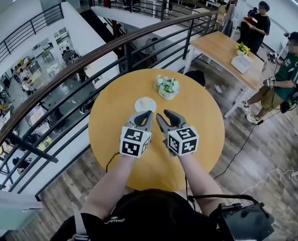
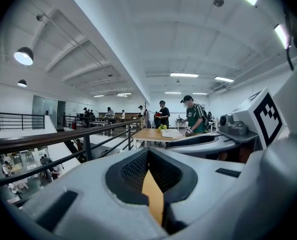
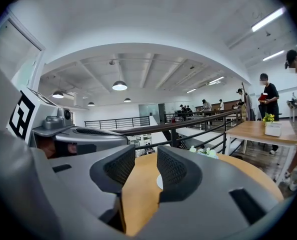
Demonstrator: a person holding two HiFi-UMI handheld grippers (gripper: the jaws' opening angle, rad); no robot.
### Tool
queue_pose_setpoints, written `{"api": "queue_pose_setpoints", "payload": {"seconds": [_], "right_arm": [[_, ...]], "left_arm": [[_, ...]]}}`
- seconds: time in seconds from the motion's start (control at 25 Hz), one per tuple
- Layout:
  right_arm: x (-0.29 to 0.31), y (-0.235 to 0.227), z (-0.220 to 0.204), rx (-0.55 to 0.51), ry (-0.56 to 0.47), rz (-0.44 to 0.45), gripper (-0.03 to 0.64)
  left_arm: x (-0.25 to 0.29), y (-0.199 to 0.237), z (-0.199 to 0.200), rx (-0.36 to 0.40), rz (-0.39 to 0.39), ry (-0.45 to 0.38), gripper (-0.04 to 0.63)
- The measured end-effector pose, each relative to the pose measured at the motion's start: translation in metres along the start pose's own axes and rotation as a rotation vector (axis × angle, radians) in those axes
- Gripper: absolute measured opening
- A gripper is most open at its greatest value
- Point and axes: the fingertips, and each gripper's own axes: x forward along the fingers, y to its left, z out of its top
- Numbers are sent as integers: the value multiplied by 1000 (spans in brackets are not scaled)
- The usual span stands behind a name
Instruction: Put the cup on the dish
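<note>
A small white dish (image 1: 145, 105) lies on the far half of the round yellow table (image 1: 199, 139). A pale round shape sits in its middle; from above I cannot tell whether that is the cup. Both grippers hover side by side over the table's centre, just short of the dish. My left gripper (image 1: 148, 114) has its jaws closed together and holds nothing. My right gripper (image 1: 162, 115) is also empty, its jaws close together with a thin strip of table between the pads. An edge of the dish (image 3: 160, 181) peeks between them.
A pot of white flowers (image 1: 167, 87) stands just behind and right of the dish. A dark railing (image 1: 114, 44) curves round the table's far side above an open atrium. People stand and sit around a wooden table (image 1: 229, 54) at the back right. A cable (image 1: 242, 152) trails on the floor.
</note>
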Motion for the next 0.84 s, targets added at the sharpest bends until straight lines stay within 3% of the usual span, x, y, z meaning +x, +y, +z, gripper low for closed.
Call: {"api": "queue_pose_setpoints", "payload": {"seconds": [0.84], "right_arm": [[13,-8,-9,5,22,5,137]], "left_arm": [[10,9,-10,-12,13,23,0]]}}
